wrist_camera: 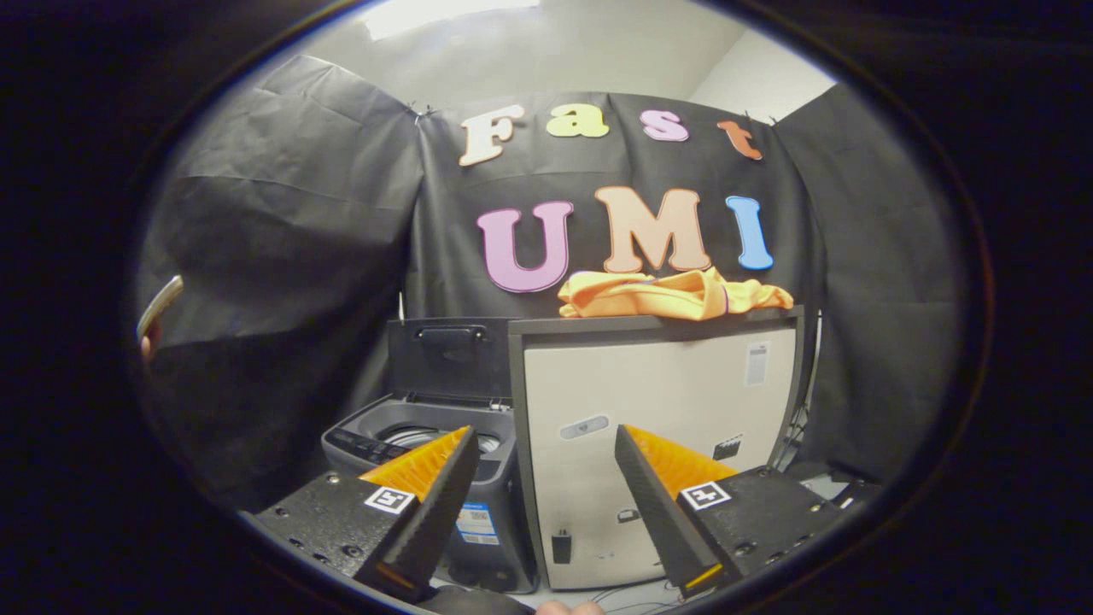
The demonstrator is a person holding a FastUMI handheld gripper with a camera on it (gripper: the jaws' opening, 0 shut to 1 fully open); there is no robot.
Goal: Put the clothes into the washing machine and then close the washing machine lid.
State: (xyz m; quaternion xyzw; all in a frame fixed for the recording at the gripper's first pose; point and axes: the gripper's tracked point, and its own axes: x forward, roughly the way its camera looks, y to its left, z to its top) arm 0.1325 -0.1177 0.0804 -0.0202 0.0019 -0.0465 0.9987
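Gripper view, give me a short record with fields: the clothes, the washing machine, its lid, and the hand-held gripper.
clothes: orange clothes heaped on top of the pale cabinet, beyond the fingers
washing machine: small dark top-loader beside the cabinet, drum exposed
lid: washing machine lid raised upright behind the opening
hand-held gripper: hand-held gripper open, fingers apart, holding nothing, short of the cabinet front
task state: clothes not yet picked up

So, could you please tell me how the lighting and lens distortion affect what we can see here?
In the gripper view the fisheye bends the cabinet edges outward; a bright ceiling patch overexposes; the orange clothes are well lit and sharp; the washing machine, lid up, sits in dimmer shade; the open gripper looks enlarged.
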